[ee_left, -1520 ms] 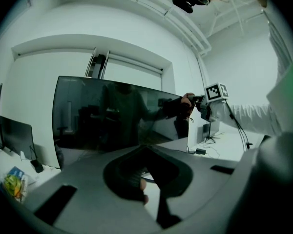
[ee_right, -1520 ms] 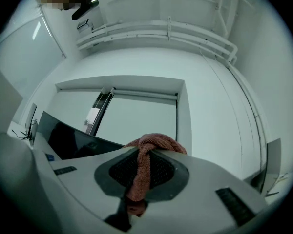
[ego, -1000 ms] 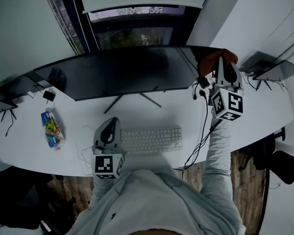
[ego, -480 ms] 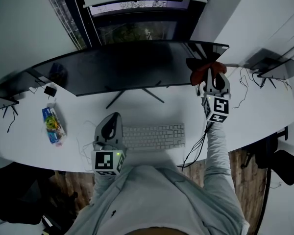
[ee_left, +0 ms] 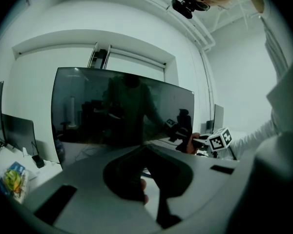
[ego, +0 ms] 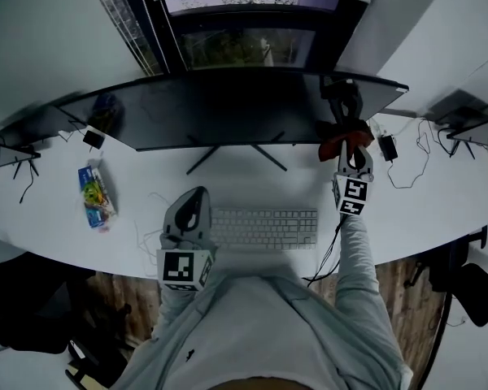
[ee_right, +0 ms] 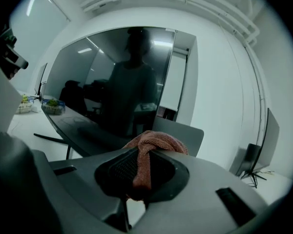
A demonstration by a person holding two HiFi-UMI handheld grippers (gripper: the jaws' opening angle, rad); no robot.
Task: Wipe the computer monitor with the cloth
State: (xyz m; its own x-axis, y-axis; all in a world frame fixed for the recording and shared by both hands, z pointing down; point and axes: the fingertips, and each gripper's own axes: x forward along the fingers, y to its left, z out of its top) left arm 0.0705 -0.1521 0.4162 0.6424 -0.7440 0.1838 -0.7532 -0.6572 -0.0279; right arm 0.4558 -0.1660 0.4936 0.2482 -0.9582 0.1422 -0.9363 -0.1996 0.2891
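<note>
Close to the person's body, the left gripper hangs over the white desk at the left end of the keyboard, its jaws drawn together on nothing. Farther out on the right, the right gripper pinches a bunched reddish cloth between its jaws. Beyond it the cloth sits at the lower right part of the dark, curved monitor; whether it touches the screen cannot be told.

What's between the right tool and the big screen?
The reddish cloth, pinched in the right tool, lies between it and the monitor; the right gripper view shows this.
</note>
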